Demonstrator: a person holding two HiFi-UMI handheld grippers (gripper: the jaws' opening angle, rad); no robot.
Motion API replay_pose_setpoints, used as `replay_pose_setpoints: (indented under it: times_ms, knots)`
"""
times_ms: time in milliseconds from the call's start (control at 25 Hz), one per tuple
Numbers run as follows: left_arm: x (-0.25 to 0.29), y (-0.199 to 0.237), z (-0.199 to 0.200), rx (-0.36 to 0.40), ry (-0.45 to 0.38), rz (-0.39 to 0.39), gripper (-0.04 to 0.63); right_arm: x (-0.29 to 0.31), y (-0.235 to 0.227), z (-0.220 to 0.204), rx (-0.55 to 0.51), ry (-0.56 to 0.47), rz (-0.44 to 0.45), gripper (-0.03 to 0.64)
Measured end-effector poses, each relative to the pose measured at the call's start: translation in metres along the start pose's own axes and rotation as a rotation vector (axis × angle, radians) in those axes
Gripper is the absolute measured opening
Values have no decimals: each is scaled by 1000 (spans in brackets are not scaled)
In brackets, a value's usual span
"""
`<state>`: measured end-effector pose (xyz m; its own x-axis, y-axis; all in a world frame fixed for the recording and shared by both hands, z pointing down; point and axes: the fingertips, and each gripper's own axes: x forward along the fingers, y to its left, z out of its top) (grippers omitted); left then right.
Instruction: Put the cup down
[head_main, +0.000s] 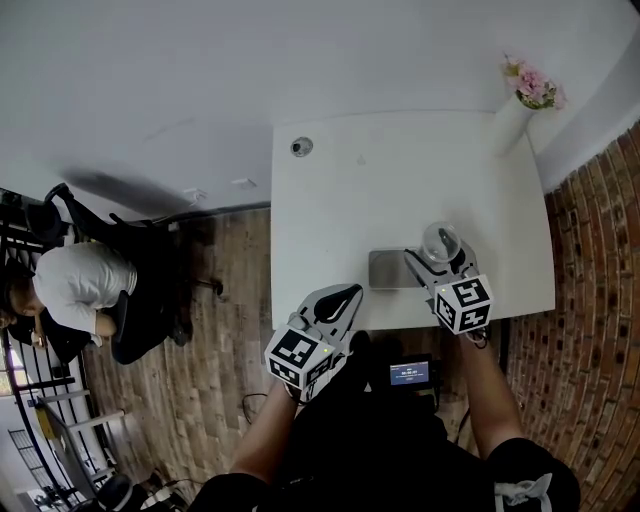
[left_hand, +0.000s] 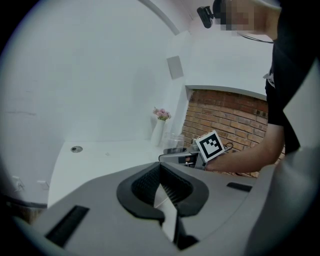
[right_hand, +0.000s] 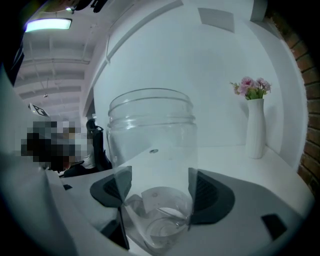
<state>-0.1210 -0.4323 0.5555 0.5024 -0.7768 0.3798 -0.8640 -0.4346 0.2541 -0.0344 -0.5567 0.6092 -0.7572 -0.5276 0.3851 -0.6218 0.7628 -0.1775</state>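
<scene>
Nearest: left gripper (head_main: 342, 297), grey with black pads, sits low by the front edge of the table. Its jaws are pressed together with nothing in them.
Other hand: right gripper (right_hand: 156, 190) squeezes the tall see-through glass cup (right_hand: 152, 145) from both sides, low down near its bottom.
Where the cup is: upright, mouth up, over the big white table (head_main: 400, 170). It is near the front edge, just beside a flat grey rectangle (head_main: 385, 268). I cannot tell if its bottom touches the table.
Far off: a tall white vase with pink flowers (head_main: 512, 122) stands at the back corner, well apart from the cup.
Step now: I think the cup needs to be set on the table, and that looks close to done.
How to do it well: keep the cup straight. Go down slowly until the flat bottom rests on the table. Only then open the jaws wide and pull straight back.
Watch out: glass is slippery and can break, so do not let go early. Keep the bottom off the grey rectangle, or the cup may tip. Stay away from the table edge.
Left gripper's job: stay out of the way.
</scene>
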Motion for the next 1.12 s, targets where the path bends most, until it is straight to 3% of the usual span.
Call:
replay_pose_setpoints:
  times_ms: [240, 720, 840, 1120]
  knots:
    - [4, -1, 0, 1, 4, -14, 9, -17, 17, -9, -115, -108, -16, 368]
    - [2, -12, 4, 29, -3, -44, 9, -16, 15, -3, -112, -163, -28, 370]
    - [-2, -12, 5, 29, -7, -41, 9, -22, 15, 7, -106, -201, -17, 448]
    - [-6, -19, 5, 33, -19, -62, 9, -46, 20, 4, -92, -186, -30, 460]
